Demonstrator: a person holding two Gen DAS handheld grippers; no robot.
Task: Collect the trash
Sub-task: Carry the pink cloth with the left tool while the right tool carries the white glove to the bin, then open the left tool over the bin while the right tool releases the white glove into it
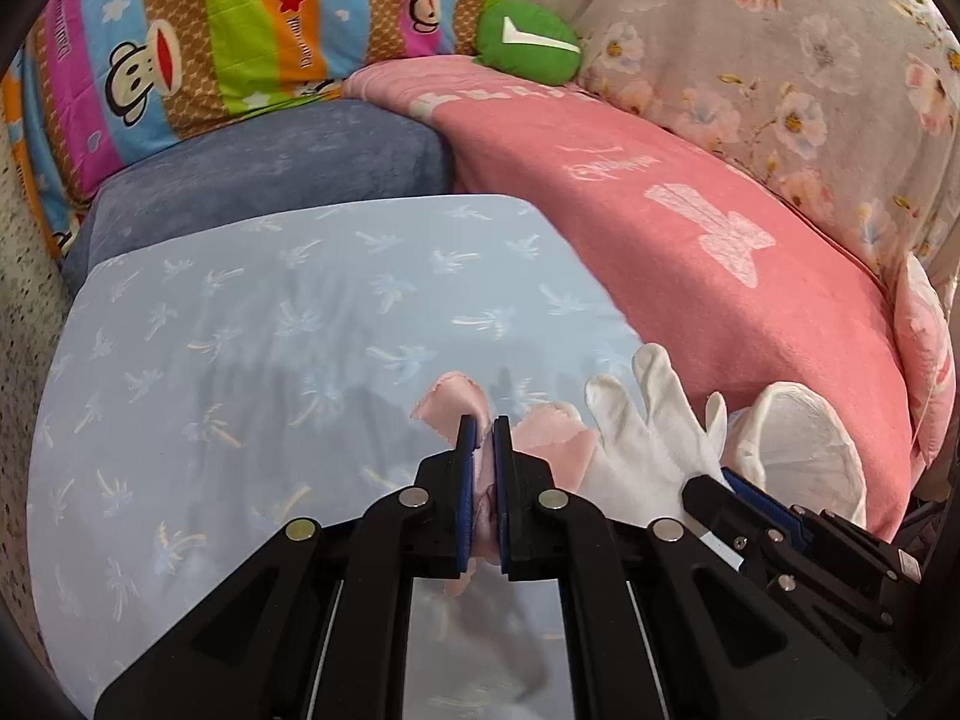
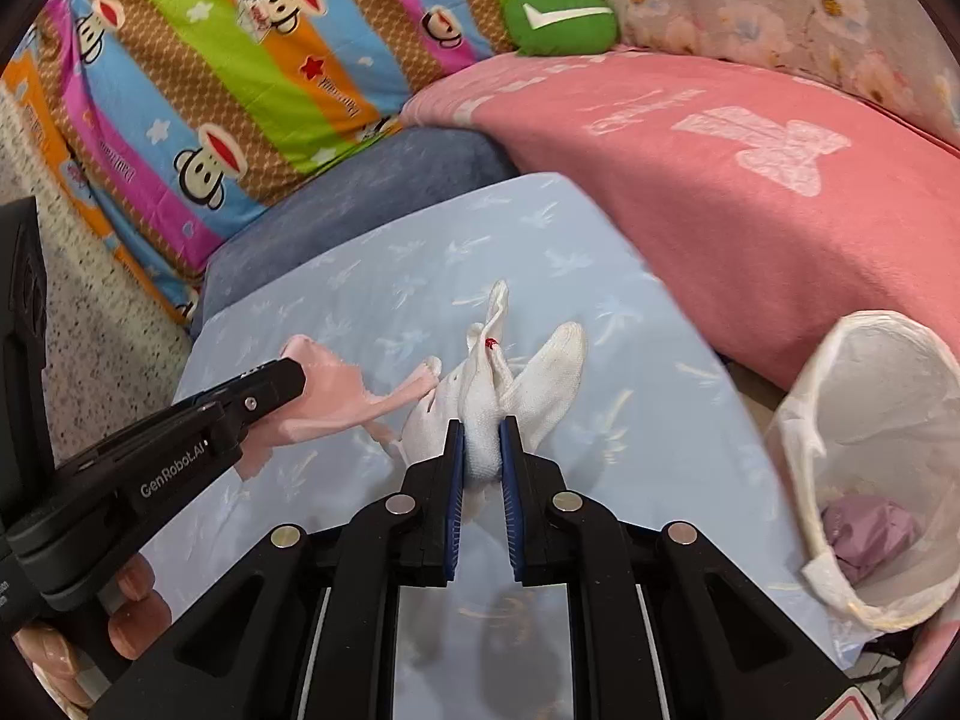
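My left gripper (image 1: pixel 483 429) is shut on a pink cloth scrap (image 1: pixel 456 402) over the light blue sheet (image 1: pixel 270 330); it also shows at the left of the right wrist view (image 2: pixel 288 375), with the pink cloth scrap (image 2: pixel 342 399) hanging from it. My right gripper (image 2: pixel 481 429) is shut on a white glove (image 2: pixel 498 384), whose fingers point away. The white glove (image 1: pixel 648 432) lies just right of the pink scrap in the left wrist view, with the right gripper (image 1: pixel 720 489) behind it. A white-lined trash bin (image 2: pixel 864 450) stands at the right, holding a purple crumpled item (image 2: pixel 870 531).
A pink blanket (image 2: pixel 720 180) lies at the right, beside the bin (image 1: pixel 798 450). A grey-blue cushion (image 1: pixel 270 168), a striped monkey-print pillow (image 1: pixel 210 42), a green check-mark plush (image 1: pixel 528 42) and a floral cover (image 1: pixel 780 60) crowd the back. A speckled floor (image 2: pixel 90 312) is at the left.
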